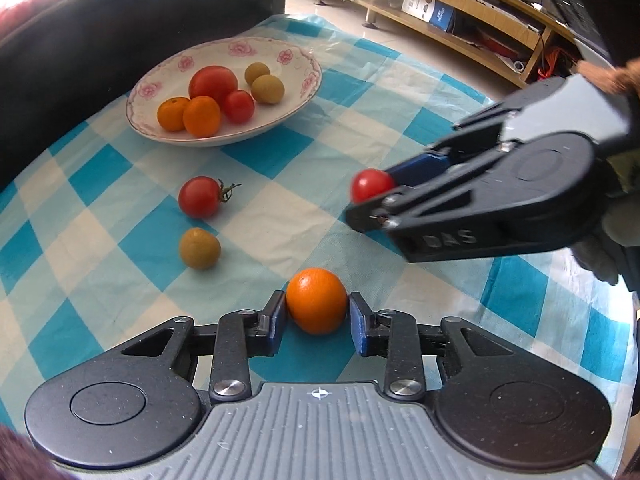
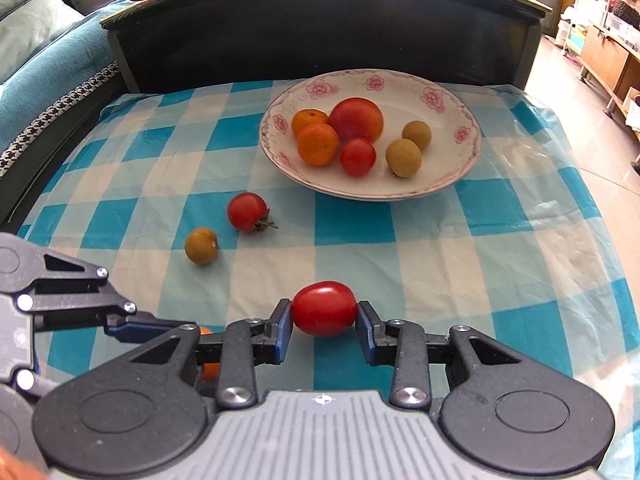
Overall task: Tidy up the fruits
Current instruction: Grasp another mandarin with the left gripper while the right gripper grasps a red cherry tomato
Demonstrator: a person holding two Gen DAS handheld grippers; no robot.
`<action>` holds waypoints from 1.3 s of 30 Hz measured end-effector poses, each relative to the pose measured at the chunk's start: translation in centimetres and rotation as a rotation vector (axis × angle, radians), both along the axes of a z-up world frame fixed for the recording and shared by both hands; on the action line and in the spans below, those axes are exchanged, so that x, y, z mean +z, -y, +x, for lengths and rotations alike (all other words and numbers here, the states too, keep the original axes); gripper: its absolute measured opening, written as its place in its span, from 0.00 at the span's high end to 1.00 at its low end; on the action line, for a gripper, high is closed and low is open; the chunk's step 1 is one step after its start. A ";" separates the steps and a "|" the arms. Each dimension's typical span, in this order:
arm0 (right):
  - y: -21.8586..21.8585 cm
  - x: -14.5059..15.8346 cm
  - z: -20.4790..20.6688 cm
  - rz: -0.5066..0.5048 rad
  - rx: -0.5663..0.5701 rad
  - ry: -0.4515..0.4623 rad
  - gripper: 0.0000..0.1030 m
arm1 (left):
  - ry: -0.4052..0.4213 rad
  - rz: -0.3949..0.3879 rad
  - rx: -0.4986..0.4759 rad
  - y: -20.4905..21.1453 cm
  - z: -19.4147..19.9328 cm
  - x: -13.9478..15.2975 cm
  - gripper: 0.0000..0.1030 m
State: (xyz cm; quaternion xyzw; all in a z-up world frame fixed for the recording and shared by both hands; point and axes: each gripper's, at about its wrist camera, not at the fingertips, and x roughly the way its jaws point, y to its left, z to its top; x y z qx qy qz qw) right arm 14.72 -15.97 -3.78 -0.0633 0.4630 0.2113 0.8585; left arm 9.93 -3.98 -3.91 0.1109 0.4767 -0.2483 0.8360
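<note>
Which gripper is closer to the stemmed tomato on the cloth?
Left, though not by much. The left gripper, around the orange, sits just short of the stemmed tomato; the right gripper is farther across.

Bright daylight floods both fisheye views, glaring off the glossy blue-and-white checked plastic tablecloth [image 2: 532,208]; soft shadows underlie the fruit, edges curve heavily, and corners blur.

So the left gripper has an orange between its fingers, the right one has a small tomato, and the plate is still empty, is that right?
Not quite. The plate is not empty: the right wrist view shows six fruits in it. The rest holds: the left gripper has the orange between its fingers, and the right gripper has the small tomato.
</note>
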 end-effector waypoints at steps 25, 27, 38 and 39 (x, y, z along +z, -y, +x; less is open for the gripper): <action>1.4 -0.6 -4.0 -0.061 0.003 0.006 0.61 | -0.005 0.047 0.015 1.0 0.0 -0.3 0.52; 1.4 -0.6 -4.1 -0.058 -0.001 0.008 0.61 | -0.003 0.049 0.021 0.9 -0.6 -0.3 0.54; 0.9 -0.1 -5.2 -0.112 -0.034 0.020 0.63 | 0.036 0.059 0.009 1.4 -1.0 -0.2 0.61; 0.8 0.1 -5.5 -0.121 -0.038 0.027 0.63 | 0.045 0.061 0.004 1.5 -1.1 -0.1 0.61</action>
